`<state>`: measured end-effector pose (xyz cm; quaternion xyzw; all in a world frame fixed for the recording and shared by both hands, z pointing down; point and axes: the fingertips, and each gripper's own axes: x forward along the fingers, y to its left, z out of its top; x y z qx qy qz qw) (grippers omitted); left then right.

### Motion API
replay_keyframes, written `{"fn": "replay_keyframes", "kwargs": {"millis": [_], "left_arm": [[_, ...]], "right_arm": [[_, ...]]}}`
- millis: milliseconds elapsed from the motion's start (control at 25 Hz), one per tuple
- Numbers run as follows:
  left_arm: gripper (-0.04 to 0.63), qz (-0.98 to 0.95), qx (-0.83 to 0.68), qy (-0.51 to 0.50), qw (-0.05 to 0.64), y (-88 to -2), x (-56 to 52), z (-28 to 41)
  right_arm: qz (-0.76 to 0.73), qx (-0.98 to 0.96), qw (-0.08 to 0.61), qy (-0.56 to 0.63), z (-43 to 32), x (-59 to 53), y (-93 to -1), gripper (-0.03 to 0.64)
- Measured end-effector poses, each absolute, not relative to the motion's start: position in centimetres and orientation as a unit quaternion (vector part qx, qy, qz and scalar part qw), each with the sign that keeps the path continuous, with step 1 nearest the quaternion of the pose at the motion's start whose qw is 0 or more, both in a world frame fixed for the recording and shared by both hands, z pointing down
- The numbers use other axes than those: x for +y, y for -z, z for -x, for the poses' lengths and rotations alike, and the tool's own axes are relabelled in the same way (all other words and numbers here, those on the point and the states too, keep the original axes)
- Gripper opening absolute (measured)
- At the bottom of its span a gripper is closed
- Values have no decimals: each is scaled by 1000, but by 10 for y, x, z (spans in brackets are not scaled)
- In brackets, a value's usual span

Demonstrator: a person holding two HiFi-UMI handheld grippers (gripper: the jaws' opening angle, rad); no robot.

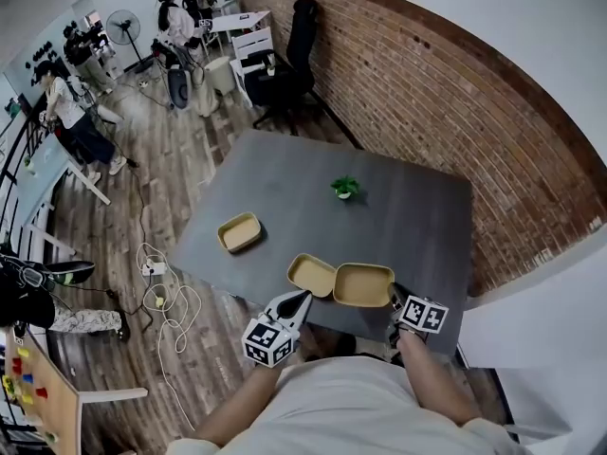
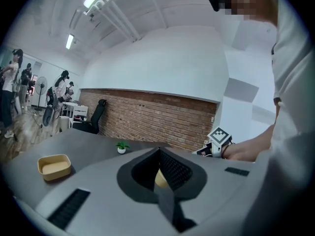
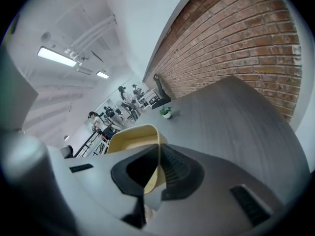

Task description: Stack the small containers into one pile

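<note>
Three containers: small tan open trays, all on the grey table (image 1: 417, 216), none stacked.
Left-hand container (image 1: 312, 275): near the table's front edge. The left gripper (image 1: 301, 299) has its jaws closed on the near rim, and a sliver of tan shows between them in the left gripper view.
Right-hand container (image 1: 363, 284): just beside the first, their facing edges touching. The right gripper (image 1: 395, 299) is clamped on its near wall, the thin rim squeezed between the jaws.
Third container (image 1: 240, 231): alone toward the table's left edge, well apart from the pair, with neither gripper on it.
Potted plant (image 1: 345, 188): small, upright, mid-table, beyond the pair.
Brick wall (image 1: 427, 102): runs along the table's far side.
Room behind: black office chair (image 1: 289, 64), people (image 1: 66, 107) at desks, cables (image 1: 161, 297) on the wood floor (image 1: 152, 159).
</note>
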<state>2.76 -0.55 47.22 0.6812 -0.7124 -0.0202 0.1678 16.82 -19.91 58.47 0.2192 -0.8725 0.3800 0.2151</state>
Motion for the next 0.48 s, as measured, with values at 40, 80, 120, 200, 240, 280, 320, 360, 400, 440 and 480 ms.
{"fn": "replay_keyframes", "kwargs": {"millis": [40,80,120,200,240,280,320,360,400,440,480], "left_arm": [[11,-681,-713,20,167,-472,-11,-25],[11,-680,-714,20,168,-472,-17,-22],[11,-678,-715,21,169,-473,-22,-20],[11,-674,-717,24,177,-479,-32,-17],[11,-672,-718,25,180,-482,-38,-16],[11,-672,-718,25,181,-484,-44,-16],[11,-672,-717,25,181,-485,-51,-16],[11,-673,-717,25,180,-485,-57,-16],[11,-673,-717,24,178,-485,-62,-16],[11,-674,-717,23,175,-484,-68,-16],[11,-675,-716,22,173,-483,-73,-16]], "right_arm": [[-218,-873,216,-380,-166,-205,-585,21],[-216,-873,216,-381,-162,-211,-585,21],[-214,-873,216,-383,-159,-216,-585,21],[-210,-873,216,-383,-154,-227,-586,21],[-209,-874,216,-381,-152,-232,-586,21],[-208,-875,217,-379,-150,-238,-587,21],[-206,-876,217,-378,-149,-243,-587,21],[-204,-876,218,-378,-147,-248,-587,21],[-202,-877,219,-378,-145,-252,-587,21],[-200,-877,219,-377,-143,-257,-587,21],[-199,-877,219,-377,-140,-260,-587,21]]}}
